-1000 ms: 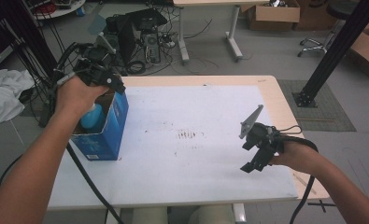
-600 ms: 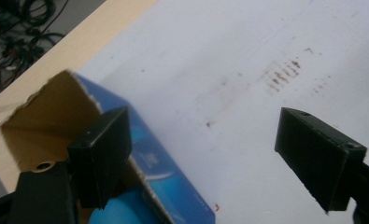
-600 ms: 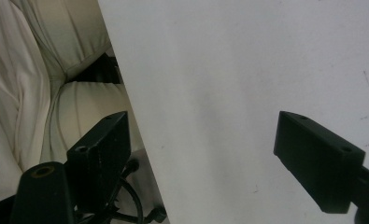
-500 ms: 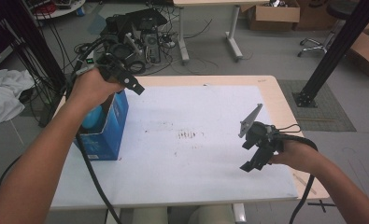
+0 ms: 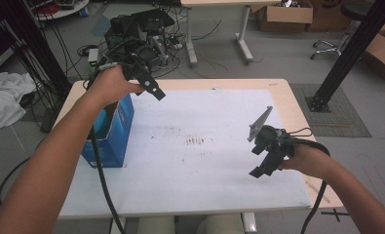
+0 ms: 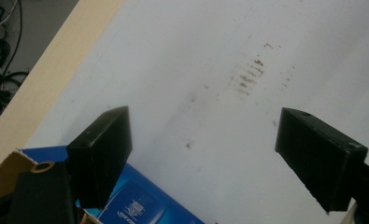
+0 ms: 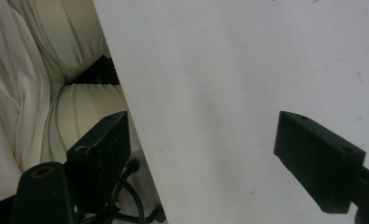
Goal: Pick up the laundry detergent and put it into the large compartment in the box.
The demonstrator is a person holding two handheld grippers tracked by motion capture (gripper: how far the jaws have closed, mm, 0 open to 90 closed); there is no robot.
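Above blue box [image 5: 113, 130], left gripper [image 5: 150, 87] apparently empty

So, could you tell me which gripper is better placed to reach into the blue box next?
Probably the left. The left gripper hovers open just above the blue box at the table's left edge, and that box shows right under its jaws. The right gripper, also open, hangs over the table's near right side, well away from it.

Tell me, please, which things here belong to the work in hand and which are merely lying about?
In the work: blue box, left gripper above it, jaws open.

Lying about: right gripper hovering open, brown smudges on the white table, white cloth on the floor.
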